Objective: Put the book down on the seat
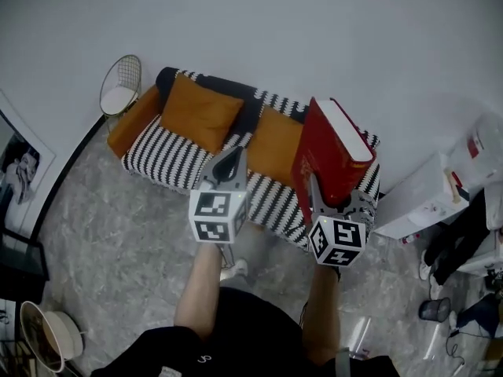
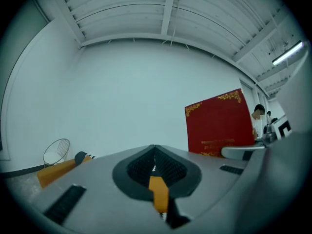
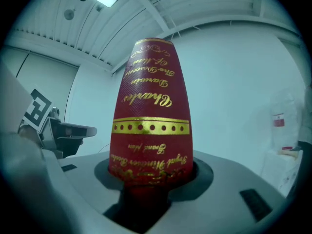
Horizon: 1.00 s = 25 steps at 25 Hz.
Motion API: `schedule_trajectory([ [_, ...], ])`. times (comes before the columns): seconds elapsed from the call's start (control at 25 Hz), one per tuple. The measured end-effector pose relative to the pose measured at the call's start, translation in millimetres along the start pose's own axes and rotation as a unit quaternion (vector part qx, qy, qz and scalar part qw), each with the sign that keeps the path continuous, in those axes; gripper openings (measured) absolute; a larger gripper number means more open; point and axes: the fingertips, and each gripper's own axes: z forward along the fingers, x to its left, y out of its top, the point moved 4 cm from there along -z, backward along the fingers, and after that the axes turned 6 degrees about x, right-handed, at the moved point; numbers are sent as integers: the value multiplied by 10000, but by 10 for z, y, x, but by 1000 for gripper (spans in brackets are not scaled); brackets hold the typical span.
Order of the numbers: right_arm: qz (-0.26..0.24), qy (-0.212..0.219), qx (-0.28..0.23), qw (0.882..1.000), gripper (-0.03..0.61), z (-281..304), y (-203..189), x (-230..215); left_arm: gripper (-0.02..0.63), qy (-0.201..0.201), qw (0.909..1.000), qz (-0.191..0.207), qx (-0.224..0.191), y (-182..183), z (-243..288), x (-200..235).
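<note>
A thick red book [image 1: 334, 151] with gold lettering stands upright in my right gripper [image 1: 321, 199], above the right end of the black-and-white striped sofa seat [image 1: 169, 159]. In the right gripper view the book's spine [image 3: 151, 116] rises straight up out of that gripper [image 3: 146, 179], whose jaws are shut on its lower end. My left gripper [image 1: 229, 157] hovers over the seat's middle, left of the book, shut and holding nothing. In the left gripper view that gripper [image 2: 155, 165] has its pads together, and the book's cover [image 2: 219, 123] shows at the right.
Two orange cushions [image 1: 200, 112] [image 1: 275, 144] lean on the sofa back. A round wire chair [image 1: 120, 85] stands at the sofa's left end. White boxes [image 1: 428, 195] and a seated person's legs [image 1: 460, 238] are at the right. A framed picture [image 1: 20, 167] leans at the left.
</note>
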Motion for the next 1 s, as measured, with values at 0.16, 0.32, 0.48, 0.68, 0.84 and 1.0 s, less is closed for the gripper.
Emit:
schedule_trajectory([
  [0.16, -39, 188, 23, 9998, 213, 663, 113, 153, 11, 0, 9999, -111, 56, 95, 504, 452],
  [0.32, -153, 170, -8, 9997, 213, 1152, 258, 103, 11, -168, 9998, -68, -21, 233, 969, 608],
  [0.48, -157, 81, -115, 9998, 213, 1555, 450, -27, 11, -246, 9996, -24, -111, 382, 1323, 748],
  [0.68, -270, 141, -203, 9993, 213, 1935, 548, 64, 11, -139, 9999, -84, -33, 446, 1593, 1026],
  [0.84, -245, 170, -158, 9994, 213, 2104, 525, 67, 11, -135, 9999, -81, -45, 444, 1713, 1116],
  [1.0, -251, 145, -57, 9996, 213, 2169, 467, 26, 11, -226, 9995, -197, -14, 389, 1823, 1120],
])
